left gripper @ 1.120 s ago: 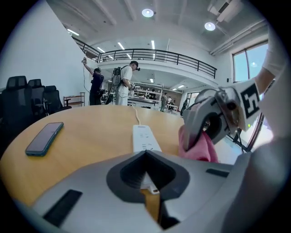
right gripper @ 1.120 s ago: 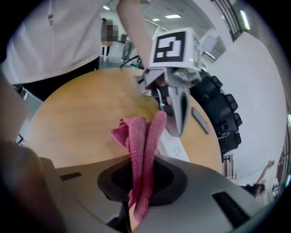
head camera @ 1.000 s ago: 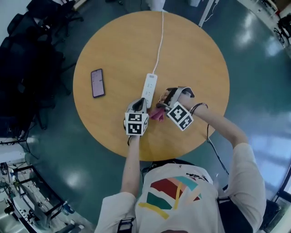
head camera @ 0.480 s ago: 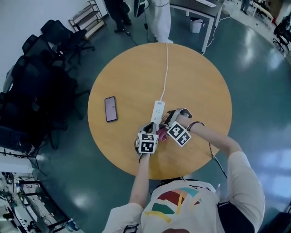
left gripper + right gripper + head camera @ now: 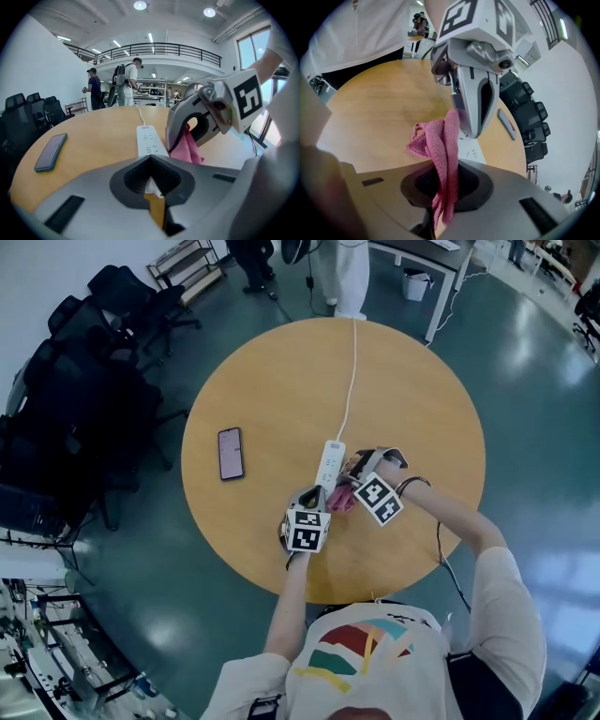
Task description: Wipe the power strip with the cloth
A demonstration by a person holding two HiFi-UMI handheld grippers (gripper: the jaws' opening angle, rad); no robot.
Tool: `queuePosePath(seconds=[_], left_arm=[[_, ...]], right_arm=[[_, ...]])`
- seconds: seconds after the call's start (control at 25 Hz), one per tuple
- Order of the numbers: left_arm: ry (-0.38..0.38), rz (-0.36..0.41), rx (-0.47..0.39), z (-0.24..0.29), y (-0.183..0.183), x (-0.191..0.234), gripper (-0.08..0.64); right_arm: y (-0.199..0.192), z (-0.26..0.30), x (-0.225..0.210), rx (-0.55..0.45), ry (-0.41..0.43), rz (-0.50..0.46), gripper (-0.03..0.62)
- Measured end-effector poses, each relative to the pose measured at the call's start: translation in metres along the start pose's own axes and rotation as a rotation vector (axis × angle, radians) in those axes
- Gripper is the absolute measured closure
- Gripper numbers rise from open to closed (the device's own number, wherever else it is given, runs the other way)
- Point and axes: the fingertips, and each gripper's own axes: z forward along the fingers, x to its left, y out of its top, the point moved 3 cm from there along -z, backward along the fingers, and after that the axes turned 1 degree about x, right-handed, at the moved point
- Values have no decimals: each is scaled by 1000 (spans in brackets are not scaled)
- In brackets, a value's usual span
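Centre frame, the right claw grasps the pink cloth beside the white power strip on the round table. The left claw, clenched empty, sits at its near end. Wiping seemingly remains ahead.

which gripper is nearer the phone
Left. The left gripper sits right of the phone, at the near end of the strip; the right gripper, with the cloth, is farther right, past the strip.
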Motion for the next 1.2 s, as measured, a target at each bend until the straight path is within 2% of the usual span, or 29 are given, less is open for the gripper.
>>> queuePosePath(seconds=[0.48,0.76,0.88,0.96,1.04,1.12,1.16,1.2], left_arm=[[-3,-9,-14,10,-4,8,531],[-9,-24,-14,10,-6,11,531],[-12,-30,-15,10,-3,9,531],[-12,-35,-19,10,-2,5,531],[-7,-36,-26,10,-3,6,531],[4,-34,-33,10,-3,10,531],[7,-36,-33,9,-3,12,531],[9,-39,-31,8,-4,13,531]], right_arm=[[-93,22,-40,138,-36,80,553],[-123,32,-61,187,-47,108,553],[-142,30,-68,245,-58,147,552],[-162,20,-77,321,-98,272,554],[-174,10,-96,313,-138,558,552],[-171,10,-116,167,-95,925,552],[-165,12,-124,73,-53,1084,552],[-157,14,-133,-11,-17,1199,552]])
